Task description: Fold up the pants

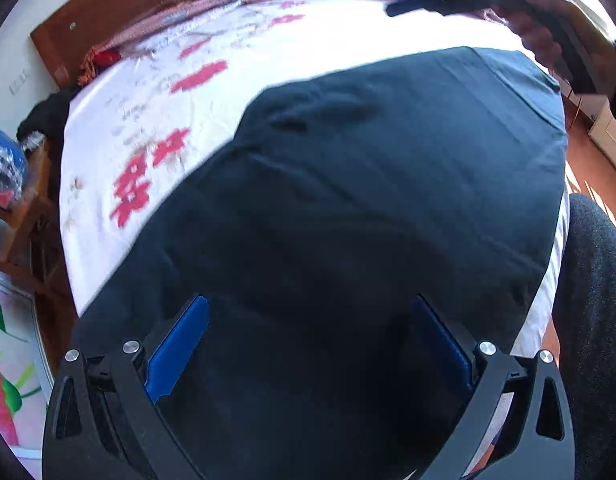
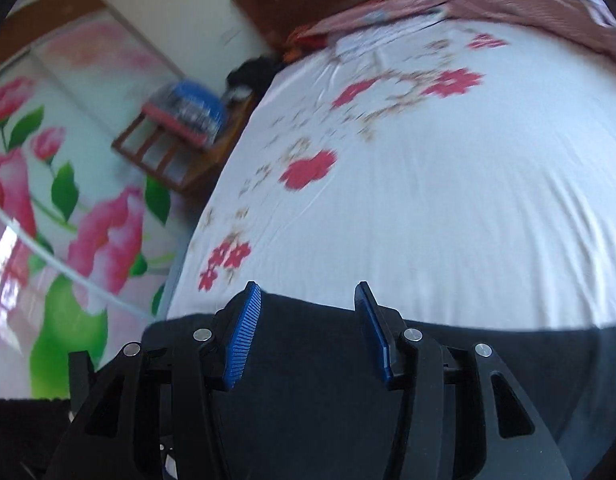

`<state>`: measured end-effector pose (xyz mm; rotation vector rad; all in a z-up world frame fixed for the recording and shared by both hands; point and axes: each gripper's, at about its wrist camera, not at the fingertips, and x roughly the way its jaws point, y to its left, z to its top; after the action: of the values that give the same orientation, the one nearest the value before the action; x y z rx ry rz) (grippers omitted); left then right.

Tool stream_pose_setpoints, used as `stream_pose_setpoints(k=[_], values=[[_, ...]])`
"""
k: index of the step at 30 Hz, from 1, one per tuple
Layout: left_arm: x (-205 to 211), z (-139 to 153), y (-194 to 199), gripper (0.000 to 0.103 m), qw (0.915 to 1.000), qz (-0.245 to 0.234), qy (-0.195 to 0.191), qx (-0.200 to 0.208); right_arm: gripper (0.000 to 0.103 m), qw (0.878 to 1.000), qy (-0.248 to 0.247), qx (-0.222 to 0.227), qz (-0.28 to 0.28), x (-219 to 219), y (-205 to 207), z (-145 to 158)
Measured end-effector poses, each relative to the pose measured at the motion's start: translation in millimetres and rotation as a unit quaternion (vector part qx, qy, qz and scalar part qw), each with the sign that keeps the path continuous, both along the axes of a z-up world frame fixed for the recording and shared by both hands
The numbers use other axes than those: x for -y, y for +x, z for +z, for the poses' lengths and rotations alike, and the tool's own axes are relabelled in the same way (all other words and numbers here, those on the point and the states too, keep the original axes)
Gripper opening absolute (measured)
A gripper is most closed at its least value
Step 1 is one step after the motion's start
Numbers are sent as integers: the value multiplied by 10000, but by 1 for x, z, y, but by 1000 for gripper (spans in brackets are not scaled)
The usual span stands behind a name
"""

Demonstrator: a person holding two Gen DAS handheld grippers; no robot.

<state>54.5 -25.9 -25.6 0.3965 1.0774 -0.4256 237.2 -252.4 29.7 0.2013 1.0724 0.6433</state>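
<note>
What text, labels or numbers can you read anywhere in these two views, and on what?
None readable in either view.
Blue package on the wooden stand: print too blurred to read.
Bedsheet: only red flower patterns.
Dark pants: no visible label.
Wardrobe panel: painted flowers only.

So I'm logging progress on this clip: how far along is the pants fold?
Done: the dark pants lie spread fairly flat on the floral bedsheet, apparently folded to a broad panel. In hand: nothing; the left gripper is open above the fabric, and the right gripper stands open too. Left: grasping an edge and folding it over.
</note>
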Motion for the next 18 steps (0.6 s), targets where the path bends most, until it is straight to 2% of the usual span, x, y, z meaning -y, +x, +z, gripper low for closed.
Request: stream_pose_setpoints(k=[1,2,4,7,9,10,11,12,14,18], values=[[-7,-6,-2,101,9997,114,-167,-138,49,9987,-234,-133,423,-26,11,-9],[-13,-6,-5,101,9992,176,-341,-79,49,9961,-435,-220,731,-46,20,-16],[-13,-6,-7,101,9995,111,-293,-57,49,9916,-736,-218,1036,-74,25,-25],[-13,-10,-12,101,9994,163,-303,16,49,9837,-798,-498,1533,-93,23,-36],[-13,-10,-10,101,9993,161,-341,53,49,9769,-1229,-372,1706,-101,14,-40],[-13,-11,-10,101,9992,169,-361,56,49,9746,-1290,-367,1794,-105,11,-43],[-14,-11,-12,101,9992,165,-356,70,36,9724,-1296,-301,1919,-107,7,-44],[-14,-11,-12,101,9992,164,-356,84,11,9702,-1502,-120,1896,-108,4,-43],[-15,-11,-11,101,9991,162,-373,103,3,9680,-1698,146,1841,-111,-3,-38],[-13,-9,-14,101,9991,169,-359,138,1,9694,-1925,566,1413,-110,-6,-26]])
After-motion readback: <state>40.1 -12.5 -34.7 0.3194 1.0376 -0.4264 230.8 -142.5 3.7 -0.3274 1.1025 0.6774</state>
